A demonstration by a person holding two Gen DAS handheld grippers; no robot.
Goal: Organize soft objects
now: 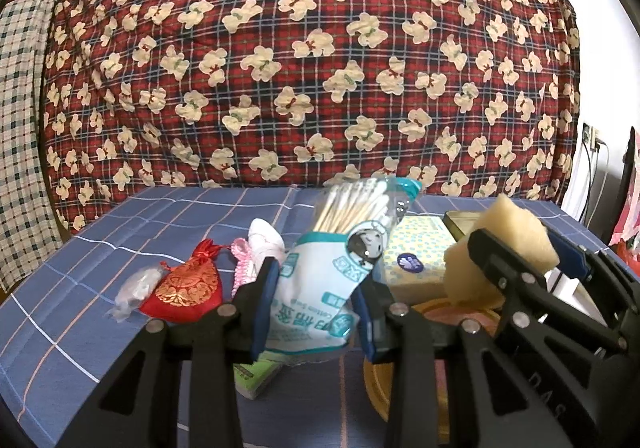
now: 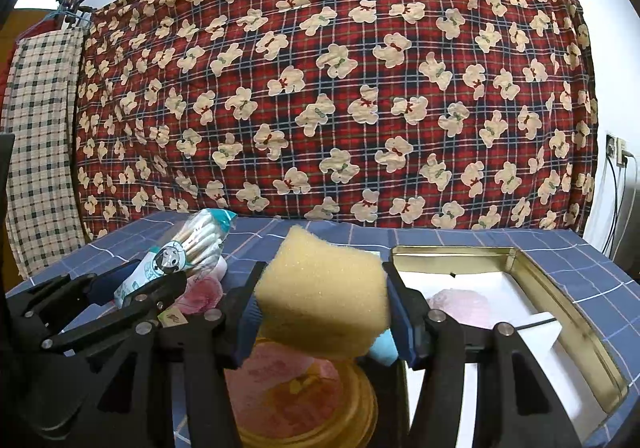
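Left gripper (image 1: 316, 288): clamped on cotton swab bag (image 1: 320, 280), held above the blue checked tablecloth (image 1: 80, 288).
Swab bag axis: long axis near upright, leaning right; swab tips up.
Swab bag label: cartoon face; "Cotton" partly legible, other print unreadable.
Right gripper (image 2: 324, 308): clamped on yellow sponge (image 2: 324, 288), pads on its left and right sides.
Sponge position: raised over round yellow lid (image 2: 304, 400), just left of open gold tin (image 2: 560, 288).
Sponge axis: blocky, tilted, one corner up.
Table items: red pouch (image 1: 188, 288), dotted tissue pack (image 1: 416, 252).
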